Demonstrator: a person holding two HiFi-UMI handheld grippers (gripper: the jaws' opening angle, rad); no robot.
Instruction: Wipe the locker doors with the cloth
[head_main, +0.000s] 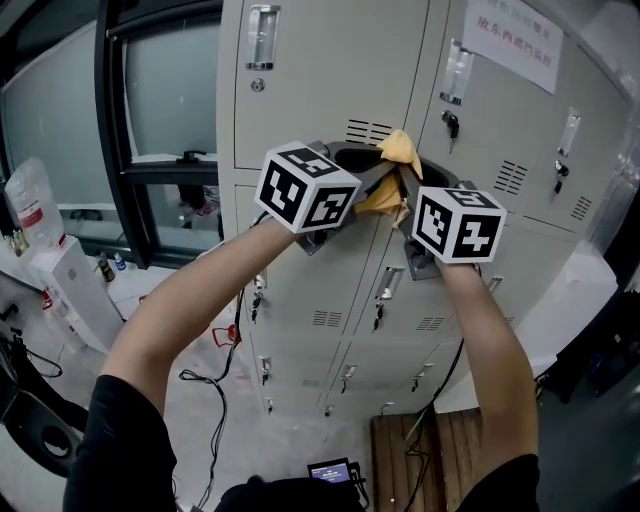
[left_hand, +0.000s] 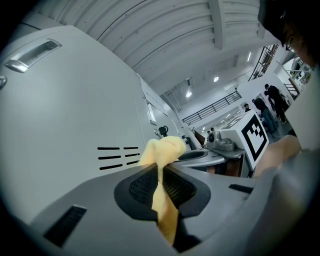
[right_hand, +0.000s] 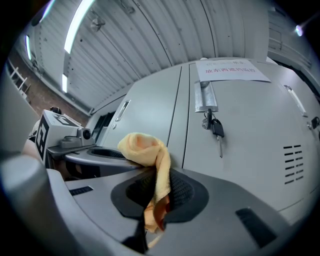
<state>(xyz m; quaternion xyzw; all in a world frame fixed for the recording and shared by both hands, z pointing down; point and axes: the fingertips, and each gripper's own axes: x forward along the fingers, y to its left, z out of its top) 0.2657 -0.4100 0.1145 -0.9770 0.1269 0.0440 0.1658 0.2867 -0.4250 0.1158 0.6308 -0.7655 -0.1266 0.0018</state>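
A yellow cloth is bunched between my two grippers, right in front of the grey locker doors. In the left gripper view the left gripper is shut on the cloth, which sticks up past the jaws next to a vented door. The right gripper is shut on another part of the cloth, close to a door with a key hanging in its lock. In the head view the left gripper and the right gripper nearly touch.
A paper notice is stuck on the upper right door. A dark-framed window stands left of the lockers, with a white unit below it. Cables trail over the floor, and a wooden pallet lies near my feet.
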